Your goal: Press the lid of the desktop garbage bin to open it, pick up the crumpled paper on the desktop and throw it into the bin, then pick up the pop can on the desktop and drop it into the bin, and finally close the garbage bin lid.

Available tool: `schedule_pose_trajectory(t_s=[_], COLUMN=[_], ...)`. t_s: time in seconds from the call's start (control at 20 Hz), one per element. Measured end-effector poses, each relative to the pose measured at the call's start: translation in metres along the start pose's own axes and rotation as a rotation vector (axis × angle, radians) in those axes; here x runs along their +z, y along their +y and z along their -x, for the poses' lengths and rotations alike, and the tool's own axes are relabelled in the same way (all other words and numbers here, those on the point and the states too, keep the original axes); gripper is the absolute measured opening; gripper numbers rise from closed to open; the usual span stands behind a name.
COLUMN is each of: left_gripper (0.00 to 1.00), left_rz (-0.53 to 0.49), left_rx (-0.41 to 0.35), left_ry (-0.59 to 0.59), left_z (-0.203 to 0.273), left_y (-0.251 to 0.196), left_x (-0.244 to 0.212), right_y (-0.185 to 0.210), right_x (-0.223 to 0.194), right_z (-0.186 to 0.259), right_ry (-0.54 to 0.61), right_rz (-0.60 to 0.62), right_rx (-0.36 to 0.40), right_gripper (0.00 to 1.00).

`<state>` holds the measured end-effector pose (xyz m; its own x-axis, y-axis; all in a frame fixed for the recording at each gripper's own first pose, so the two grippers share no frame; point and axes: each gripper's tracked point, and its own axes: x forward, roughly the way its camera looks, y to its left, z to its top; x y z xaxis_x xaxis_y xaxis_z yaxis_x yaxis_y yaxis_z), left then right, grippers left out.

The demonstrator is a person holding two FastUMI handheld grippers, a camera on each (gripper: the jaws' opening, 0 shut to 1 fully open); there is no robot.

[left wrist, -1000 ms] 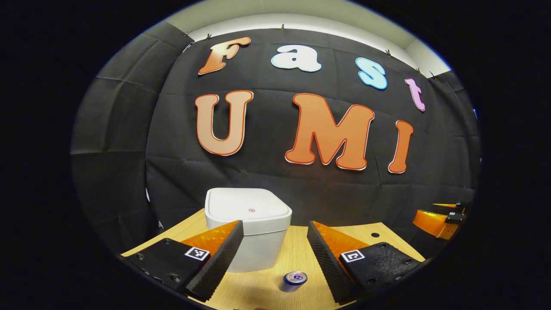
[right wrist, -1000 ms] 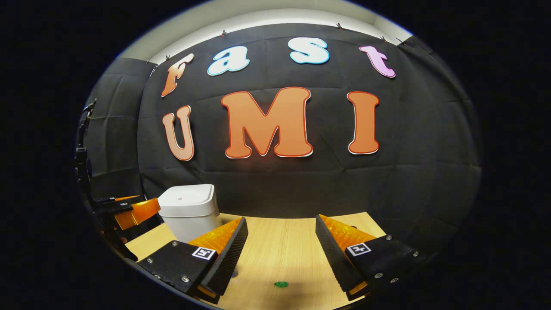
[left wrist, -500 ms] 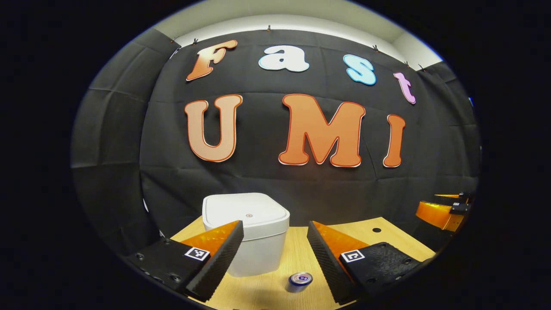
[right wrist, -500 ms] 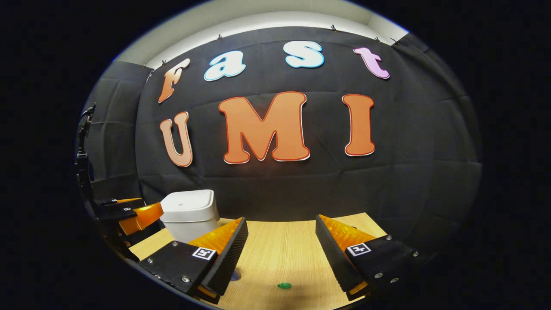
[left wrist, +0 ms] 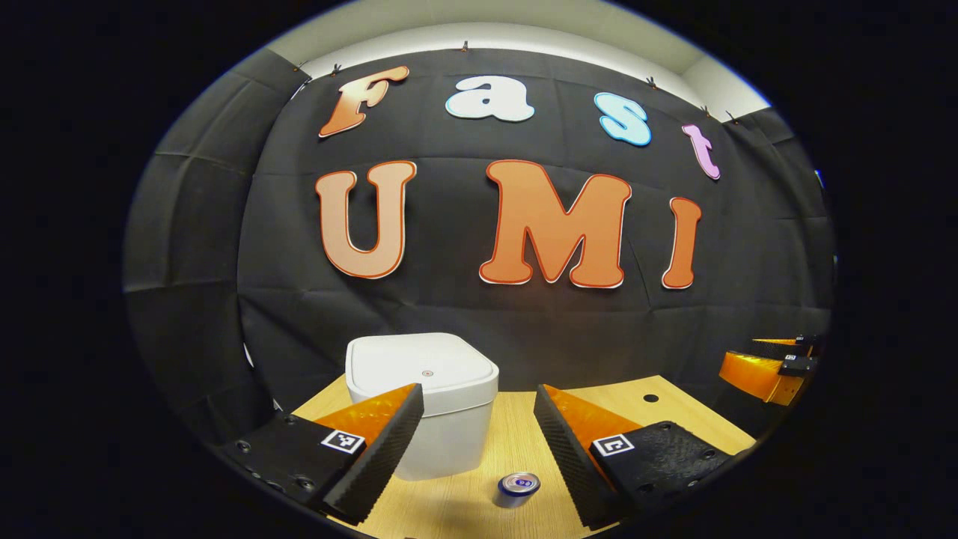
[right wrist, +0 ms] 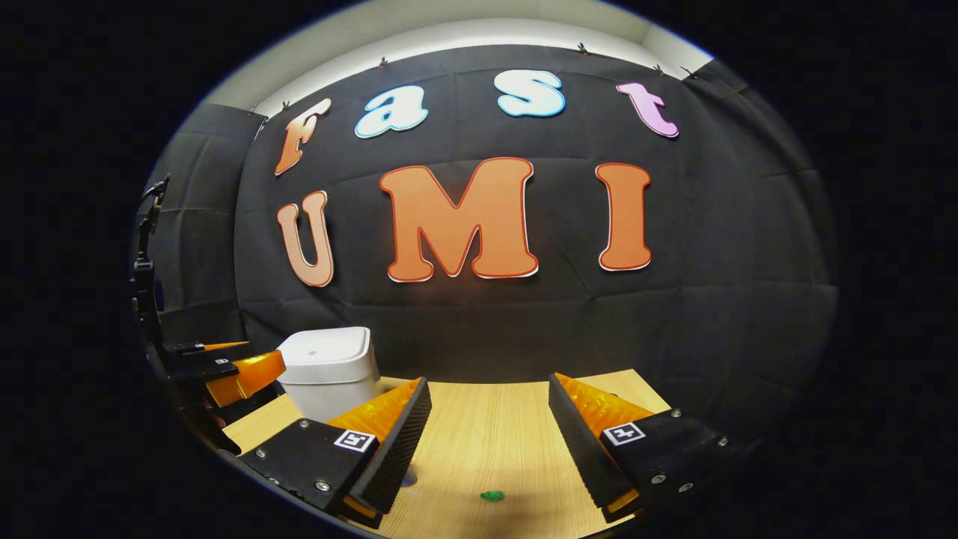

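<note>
Two claws hang apart over a wooden surface (left wrist: 516,427), with a black cloth wall (left wrist: 464,314) behind it. On the surface stands a white bin (left wrist: 426,404), its lid (left wrist: 423,368) down flat. In the left gripper view the left claw (left wrist: 479,430) is released, fingers wide apart and holding nothing, with the bin just past its left finger and partly hidden by it. A can (left wrist: 518,488) stands upright on the surface between those fingers, nearer the right one and in front of the bin. In the right gripper view the right claw (right wrist: 490,419) is likewise released and holds nothing; the bin (right wrist: 329,370) sits to its left, beside the other claw (right wrist: 224,370). A small green scrap (right wrist: 492,495) lies on the surface (right wrist: 486,442) between the right claw's fingers.
</note>
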<state>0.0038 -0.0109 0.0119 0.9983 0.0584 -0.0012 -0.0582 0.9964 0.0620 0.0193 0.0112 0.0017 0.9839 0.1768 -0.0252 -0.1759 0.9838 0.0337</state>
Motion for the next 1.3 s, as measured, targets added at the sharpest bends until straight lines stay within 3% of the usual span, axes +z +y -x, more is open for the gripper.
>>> schedule_pose_trajectory(t_s=[0.45, 0.65, 0.7, 0.8, 0.85, 0.9, 1.0, 1.15, 1.3], left_gripper=[0.92, 0.69, 0.55, 0.39, 0.36, 0.24, 0.09, 0.0, 0.0], left_rz=[0.028, 0.035, 0.028, 0.017, 0.023, 0.032, 0.026, 0.002, 0.017], left_rx=[-0.026, -0.04, -0.027, -0.024, -0.022, -0.029, -0.017, -0.023, -0.043], left_ry=[0.013, 0.009, 0.007, 0.014, 0.02, 0.018, 0.025, 0.043, 0.056], left_z=[0.0, 0.0, 0.0, 0.003, 0.001, 0.002, 0.001, -0.001, -0.002], left_y=[-0.007, -0.008, -0.005, -0.003, -0.002, -0.003, 0.0, 0.003, 0.007], left_x=[0.001, 0.004, 0.003, 0.003, 0.002, 0.005, 0.004, 0.005, 0.013], right_y=[-0.008, -0.004, -0.004, -0.002, -0.001, -0.001, -0.002, -0.002, -0.002], right_x=[0.002, 0.0, 0.0, 0.0, -0.001, -0.001, -0.001, 0.0, -0.001], right_z=[0.0, -0.001, -0.001, -0.001, 0.0, 0.0, 0.0, -0.001, -0.002], right_ry=[-0.005, 0.002, 0.002, 0.003, 0.006, 0.006, 0.008, 0.01, 0.015], right_rz=[-0.021, -0.029, -0.026, -0.021, -0.021, -0.021, -0.022, -0.022, -0.016], right_rx=[-0.016, 0.004, 0.006, 0.01, 0.013, 0.015, 0.013, 0.015, 0.018], right_gripper=[0.95, 0.95, 0.95, 0.95, 0.95, 0.95, 0.95, 0.95, 0.95])
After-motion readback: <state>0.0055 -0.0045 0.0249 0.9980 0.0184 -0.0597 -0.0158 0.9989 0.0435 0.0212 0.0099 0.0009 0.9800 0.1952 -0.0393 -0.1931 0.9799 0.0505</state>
